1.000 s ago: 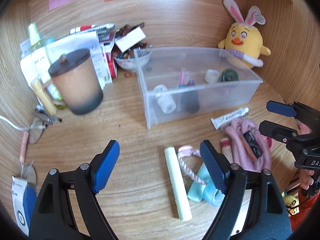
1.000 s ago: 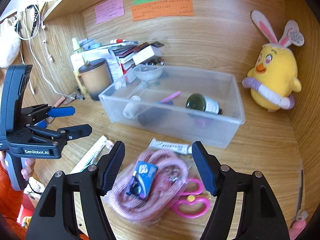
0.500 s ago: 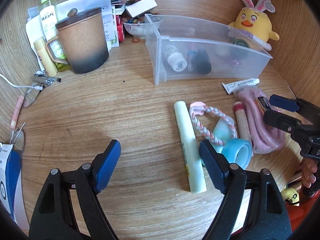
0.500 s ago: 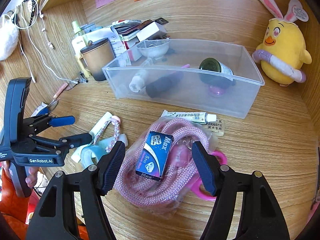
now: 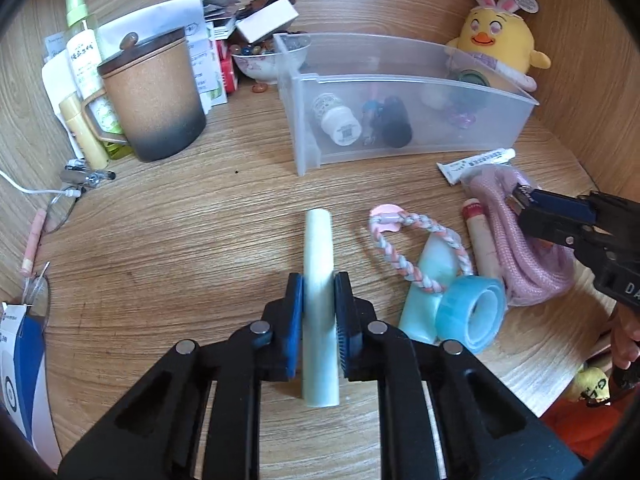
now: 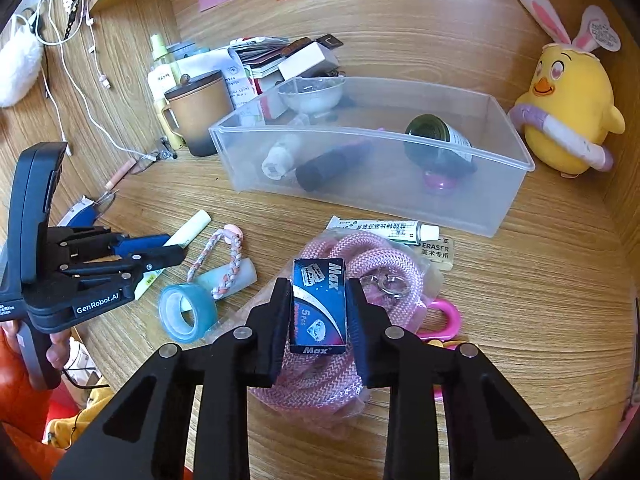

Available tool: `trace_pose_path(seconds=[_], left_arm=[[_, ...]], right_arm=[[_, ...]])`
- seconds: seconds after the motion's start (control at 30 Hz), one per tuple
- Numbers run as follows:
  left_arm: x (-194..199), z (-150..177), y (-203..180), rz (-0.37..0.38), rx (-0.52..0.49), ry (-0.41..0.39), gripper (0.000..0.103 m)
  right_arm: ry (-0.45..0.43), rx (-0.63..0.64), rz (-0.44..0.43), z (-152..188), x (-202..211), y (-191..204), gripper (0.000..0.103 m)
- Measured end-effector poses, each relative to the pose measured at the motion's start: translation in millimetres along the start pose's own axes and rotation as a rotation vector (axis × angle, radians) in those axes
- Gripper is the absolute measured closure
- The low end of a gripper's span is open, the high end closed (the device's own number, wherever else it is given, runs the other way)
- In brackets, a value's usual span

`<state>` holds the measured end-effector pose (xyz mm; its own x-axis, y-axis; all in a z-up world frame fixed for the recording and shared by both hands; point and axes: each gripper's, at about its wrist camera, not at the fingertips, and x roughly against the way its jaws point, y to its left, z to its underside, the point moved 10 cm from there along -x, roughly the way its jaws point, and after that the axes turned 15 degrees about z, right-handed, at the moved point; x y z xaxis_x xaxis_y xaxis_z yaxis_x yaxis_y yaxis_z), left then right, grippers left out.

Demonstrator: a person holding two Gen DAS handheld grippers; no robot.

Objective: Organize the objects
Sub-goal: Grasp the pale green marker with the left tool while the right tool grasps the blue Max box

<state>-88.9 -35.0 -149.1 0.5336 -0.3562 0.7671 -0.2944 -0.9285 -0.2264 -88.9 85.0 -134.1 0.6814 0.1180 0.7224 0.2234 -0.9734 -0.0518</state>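
Note:
My left gripper (image 5: 318,292) is shut on a pale green stick (image 5: 319,256) that lies on the wooden desk; the stick also shows in the right wrist view (image 6: 188,230). My right gripper (image 6: 318,292) is shut on a small blue "Max" box (image 6: 319,308), which rests on a bagged pink rope (image 6: 340,364). A clear plastic bin (image 6: 496,196) stands behind, holding a small white bottle (image 5: 340,126), a black tube (image 5: 396,122) and a dark green can (image 6: 436,140).
A blue tape roll (image 5: 472,316), a braided ring (image 5: 412,248), a light blue tube (image 5: 428,280), a white ointment tube (image 6: 392,228), an eraser (image 6: 436,250) and pink scissors (image 6: 444,320) lie on the desk. A lidded brown mug (image 5: 156,96) stands left, a yellow plush chick (image 6: 564,120) right.
Both grippers have closed: the left one moved forward and shut on the pale green stick, the right one lowered and shut on the blue box.

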Motion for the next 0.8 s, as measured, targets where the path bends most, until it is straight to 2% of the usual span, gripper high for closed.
trace_pose_path(seconds=[0.17, 0.6, 0.8], left_arm=[[3.7, -5.6, 0.7, 0.003, 0.002, -0.013, 0.088], [39.4, -60.0, -12.8, 0.010, -0.042, -0.165, 0.088], [52.6, -85.4, -23.8, 0.041, -0.067, -0.221, 0.088]], right_arm=[[-0.008, -0.014, -0.008, -2.1, 2.6, -1.2, 0.078], [-0.098, -0.070, 0.018, -37.2, 18.4, -29.3, 0.078], [-0.131, -0.089, 0.035, -54.3, 21.9, -41.7, 0.078]])
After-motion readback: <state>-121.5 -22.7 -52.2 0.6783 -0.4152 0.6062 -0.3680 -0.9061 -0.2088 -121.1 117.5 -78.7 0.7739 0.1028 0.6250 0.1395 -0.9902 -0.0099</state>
